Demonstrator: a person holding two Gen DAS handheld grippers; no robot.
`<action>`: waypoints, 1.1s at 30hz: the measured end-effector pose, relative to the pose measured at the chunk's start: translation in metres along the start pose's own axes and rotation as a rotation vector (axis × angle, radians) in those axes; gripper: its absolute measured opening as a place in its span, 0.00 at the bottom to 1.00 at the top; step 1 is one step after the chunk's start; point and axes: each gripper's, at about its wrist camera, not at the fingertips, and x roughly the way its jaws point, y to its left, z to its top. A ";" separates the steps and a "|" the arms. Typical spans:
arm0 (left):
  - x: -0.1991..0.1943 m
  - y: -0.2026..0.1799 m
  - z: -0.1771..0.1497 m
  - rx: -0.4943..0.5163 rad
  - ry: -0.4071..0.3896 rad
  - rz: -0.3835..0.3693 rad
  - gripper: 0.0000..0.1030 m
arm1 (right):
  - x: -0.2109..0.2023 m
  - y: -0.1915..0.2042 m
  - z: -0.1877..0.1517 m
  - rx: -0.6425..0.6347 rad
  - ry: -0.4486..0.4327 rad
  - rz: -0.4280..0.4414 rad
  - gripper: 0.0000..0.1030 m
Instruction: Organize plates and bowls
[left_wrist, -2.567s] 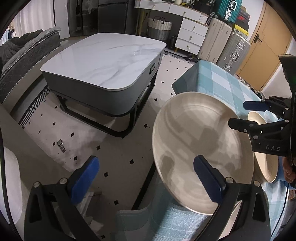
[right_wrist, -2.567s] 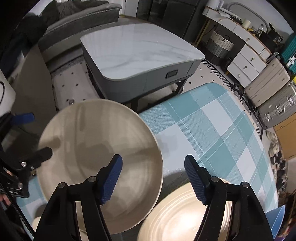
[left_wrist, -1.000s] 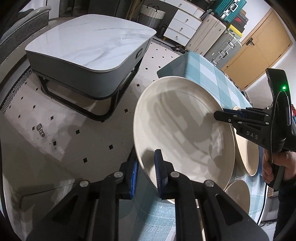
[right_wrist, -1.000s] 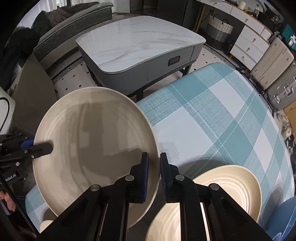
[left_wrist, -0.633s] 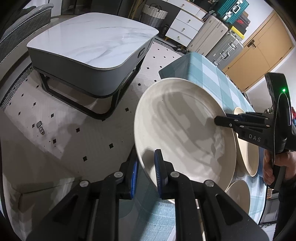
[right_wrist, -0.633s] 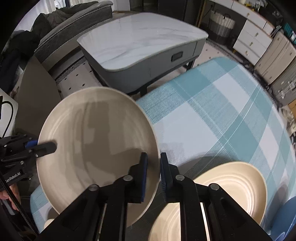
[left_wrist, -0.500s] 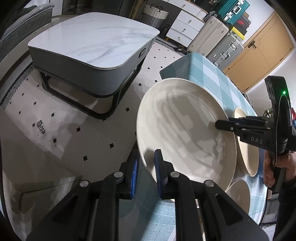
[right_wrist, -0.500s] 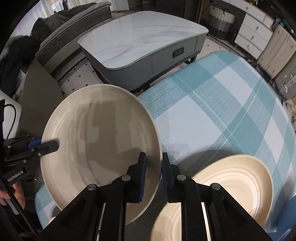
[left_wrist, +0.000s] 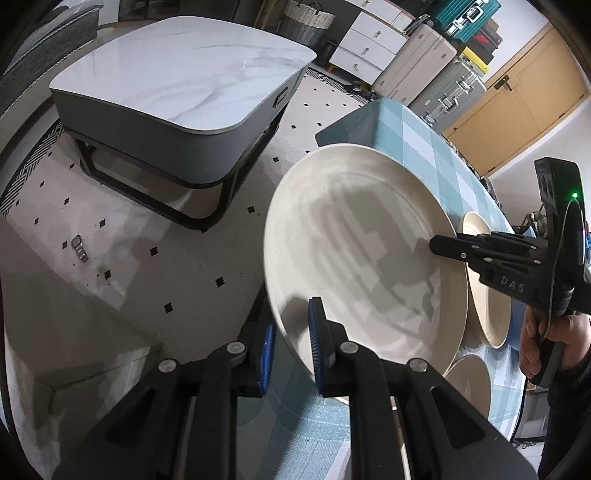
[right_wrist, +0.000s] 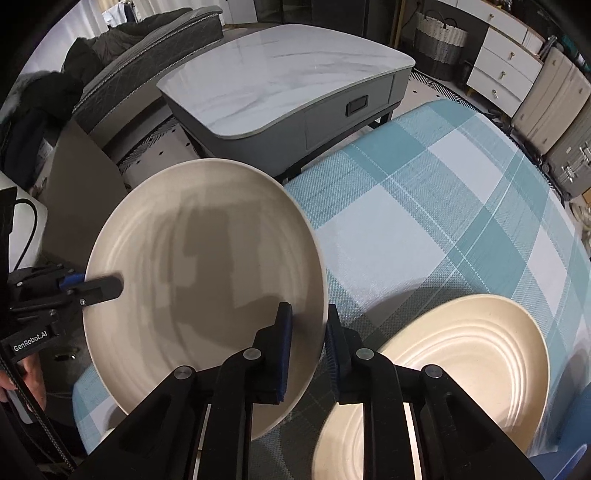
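Observation:
A large cream plate is held in the air above the table's edge, gripped on opposite rims. My left gripper is shut on its near rim; it also shows in the right wrist view. My right gripper is shut on the opposite rim and shows in the left wrist view. A second ribbed cream plate lies on the blue checked tablecloth beside it. A smaller cream dish lies below the held plate.
A grey marble-top coffee table stands on the spotted floor beyond the cloth-covered table. Suitcases and white drawers line the far wall. A blue dish edge shows at lower right.
Both grippers went from open to shut on the plate's rims. Since then the plate has shifted slightly right, toward the second plate.

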 end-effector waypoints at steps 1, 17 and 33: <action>-0.001 0.001 0.001 -0.007 0.000 -0.008 0.14 | -0.001 -0.002 0.000 0.016 -0.001 0.013 0.14; -0.013 -0.012 0.003 -0.003 0.013 -0.043 0.14 | -0.029 -0.016 0.002 0.108 -0.013 0.026 0.12; -0.040 -0.032 -0.020 0.029 0.017 -0.078 0.14 | -0.074 -0.007 -0.032 0.121 -0.040 0.013 0.11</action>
